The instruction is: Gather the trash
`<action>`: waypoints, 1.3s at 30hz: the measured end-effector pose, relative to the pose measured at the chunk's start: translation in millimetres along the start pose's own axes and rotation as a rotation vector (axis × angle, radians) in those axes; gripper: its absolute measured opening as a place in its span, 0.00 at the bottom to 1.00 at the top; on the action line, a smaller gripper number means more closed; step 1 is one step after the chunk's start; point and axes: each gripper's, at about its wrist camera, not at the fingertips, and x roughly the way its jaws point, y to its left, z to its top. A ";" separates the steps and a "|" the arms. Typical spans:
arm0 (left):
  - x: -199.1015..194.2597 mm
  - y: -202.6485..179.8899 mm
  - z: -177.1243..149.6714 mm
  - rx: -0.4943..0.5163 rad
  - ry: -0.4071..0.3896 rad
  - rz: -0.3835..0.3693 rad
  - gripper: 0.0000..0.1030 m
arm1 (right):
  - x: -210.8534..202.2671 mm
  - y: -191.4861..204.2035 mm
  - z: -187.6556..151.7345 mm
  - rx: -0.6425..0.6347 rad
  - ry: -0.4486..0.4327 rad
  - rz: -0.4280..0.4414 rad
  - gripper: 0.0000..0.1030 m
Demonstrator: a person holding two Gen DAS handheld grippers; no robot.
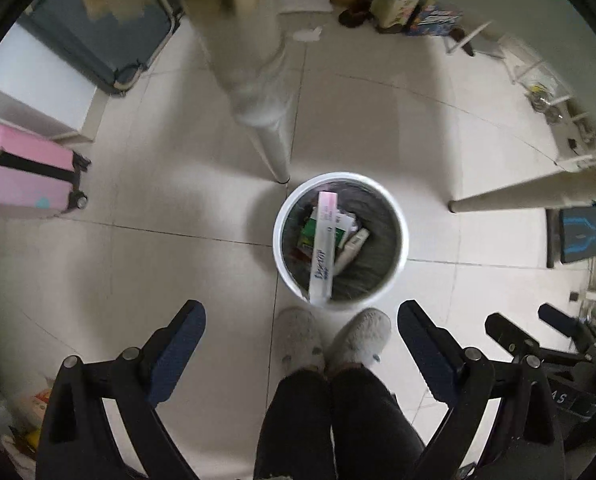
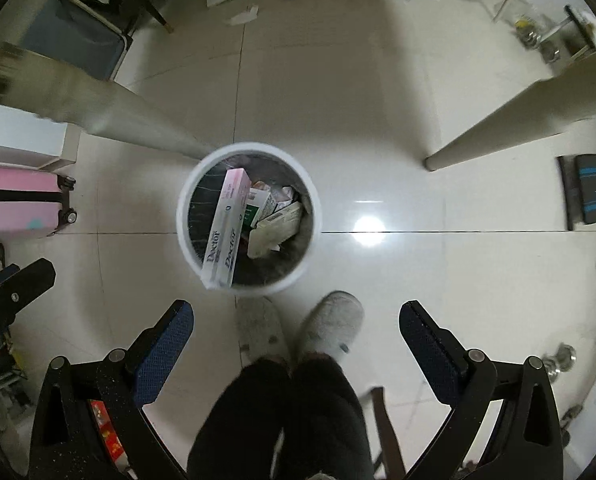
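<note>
- A round white trash bin (image 1: pixel 339 240) (image 2: pixel 249 218) with a dark liner stands on the pale tiled floor (image 1: pixel 138 264) (image 2: pixel 377 140), just ahead of the person's two feet.
- Inside the bin lies a heap of cartons. The longest is a white and pink box (image 1: pixel 323 248) (image 2: pixel 226 228) printed "Doctor"; its near end rests on the bin's near rim and pokes slightly over it.
- Beside that long box, deeper in the bin, sit a green carton (image 1: pixel 307 236) (image 2: pixel 250 214) and several pale, crumpled packages (image 1: pixel 351 244) (image 2: pixel 276 226).
- The left gripper (image 1: pixel 301 320) hangs above the floor with the bin just beyond its fingertips, centred between them. Its jaws are spread wide and hold nothing.
- The right gripper (image 2: pixel 296 320) also points down, the bin ahead and toward its left finger. Its jaws stand wide apart and are empty.
- Between the fingers of each gripper show grey fuzzy slippers (image 1: pixel 331 338) (image 2: pixel 329 326) and dark trouser legs.
- A pale table leg (image 1: pixel 272 148) (image 2: pixel 138 128) meets the floor touching or just behind the bin's far rim; a second leg (image 1: pixel 529 190) (image 2: pixel 497 128) stands well off to the right.
- A pink suitcase (image 1: pixel 28 172) (image 2: pixel 20 202) lies at the far left.
- A scrap of white paper (image 1: pixel 307 35) (image 2: pixel 244 16) lies on the floor near the far wall.
</note>
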 end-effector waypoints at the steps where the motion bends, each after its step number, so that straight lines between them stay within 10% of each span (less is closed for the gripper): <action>1: -11.6 -4.3 -1.4 0.004 -0.006 -0.004 0.96 | -28.0 0.0 -4.3 -0.001 -0.010 -0.002 1.00; 21: -309.8 -42.5 -63.2 0.093 -0.163 -0.196 0.96 | -413.3 -3.9 -98.0 -0.038 -0.191 0.153 1.00; 39: -409.0 -55.5 -96.8 0.103 -0.300 -0.354 0.97 | -511.1 -11.5 -142.0 -0.099 -0.233 0.342 1.00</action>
